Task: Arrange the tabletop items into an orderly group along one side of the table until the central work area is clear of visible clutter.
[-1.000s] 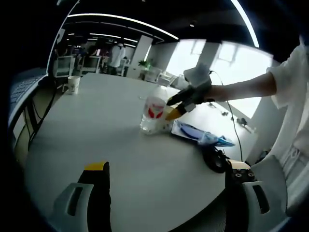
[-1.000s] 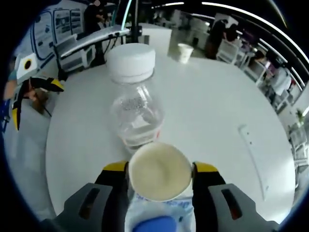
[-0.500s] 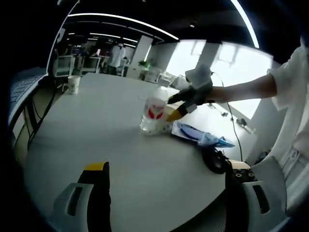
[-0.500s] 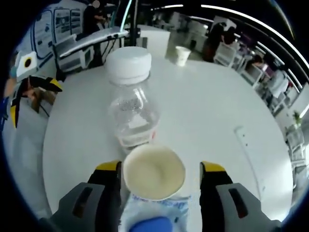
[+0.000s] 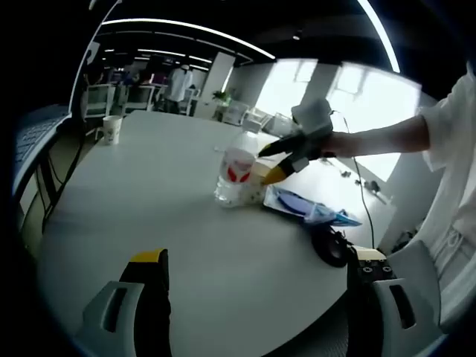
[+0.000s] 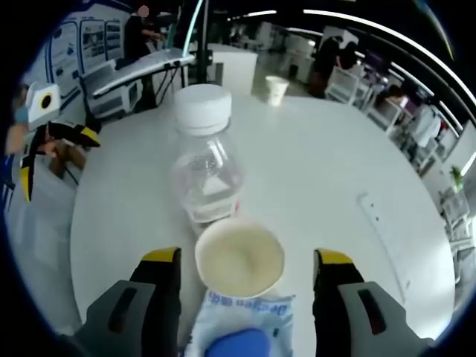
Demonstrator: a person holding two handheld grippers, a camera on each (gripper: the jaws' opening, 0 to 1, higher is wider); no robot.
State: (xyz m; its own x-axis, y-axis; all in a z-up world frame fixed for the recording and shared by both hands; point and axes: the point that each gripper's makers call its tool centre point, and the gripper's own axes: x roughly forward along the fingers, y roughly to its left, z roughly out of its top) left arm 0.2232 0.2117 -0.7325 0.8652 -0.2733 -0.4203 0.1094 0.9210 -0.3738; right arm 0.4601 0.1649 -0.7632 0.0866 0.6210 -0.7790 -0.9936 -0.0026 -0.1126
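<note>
Beside the clear plastic bottle (image 6: 206, 172) with its white cap, the white paper cup (image 6: 239, 257) stands between the right gripper's (image 6: 246, 260) parted jaws, apparently released; next, fetch the far paper cup (image 5: 113, 129). The left gripper (image 5: 256, 269) hangs open.

In the left gripper view the bottle (image 5: 239, 149) at the frame's centre is mostly hidden behind the paper cup (image 5: 236, 177), so only its neck shows. In the right gripper view the blue-and-white packet (image 6: 239, 327) is cut off by the bottom edge and its print is too blurred to read. The far cup (image 6: 276, 89), upper centre, is too small to make out any marking.
</note>
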